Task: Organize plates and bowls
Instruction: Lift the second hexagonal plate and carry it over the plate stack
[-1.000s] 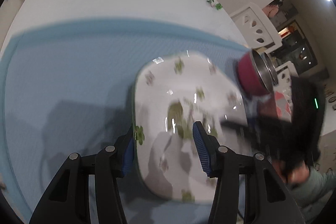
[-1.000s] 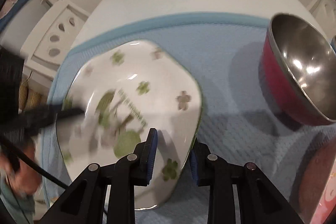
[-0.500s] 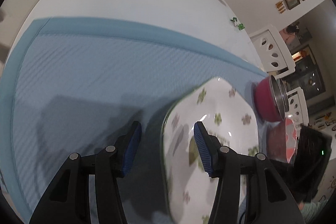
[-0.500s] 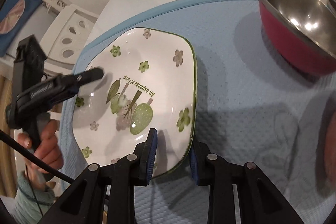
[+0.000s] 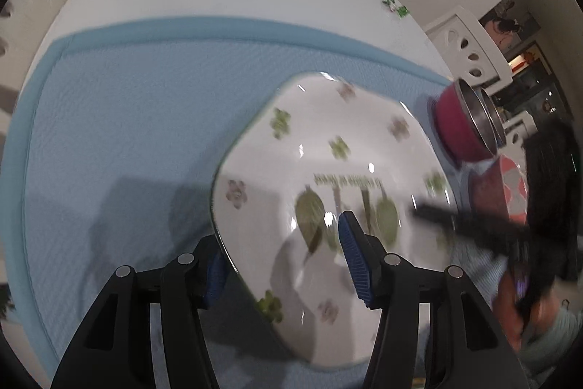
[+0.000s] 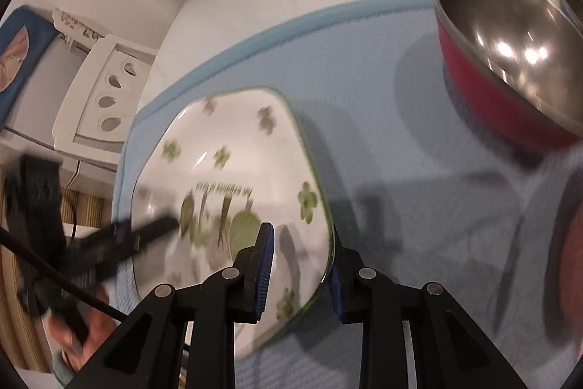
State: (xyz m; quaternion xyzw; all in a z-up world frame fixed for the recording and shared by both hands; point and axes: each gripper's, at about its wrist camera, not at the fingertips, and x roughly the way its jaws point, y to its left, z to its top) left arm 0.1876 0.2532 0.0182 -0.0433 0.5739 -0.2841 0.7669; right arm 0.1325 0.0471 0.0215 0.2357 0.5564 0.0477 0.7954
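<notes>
On blue woven mat (image 5: 138, 119): glossy squarish floral plate (image 5: 328, 170) | right gripper (image 6: 297, 265) clamps its edge | left gripper (image 5: 280, 261) straddles rim, spread.

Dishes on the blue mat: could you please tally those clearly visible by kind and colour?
White plate: 1
Red bowl: 1
Red patterned dish: 1
Total: 3, not counting an unclear second rim behind the bowl.

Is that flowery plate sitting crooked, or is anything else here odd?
Yes: the white plate is tilted, its edge raised off the blue mat, straddled by both the right gripper and left gripper. Nothing looks spilled or broken; the red bowl sits apart.
</notes>
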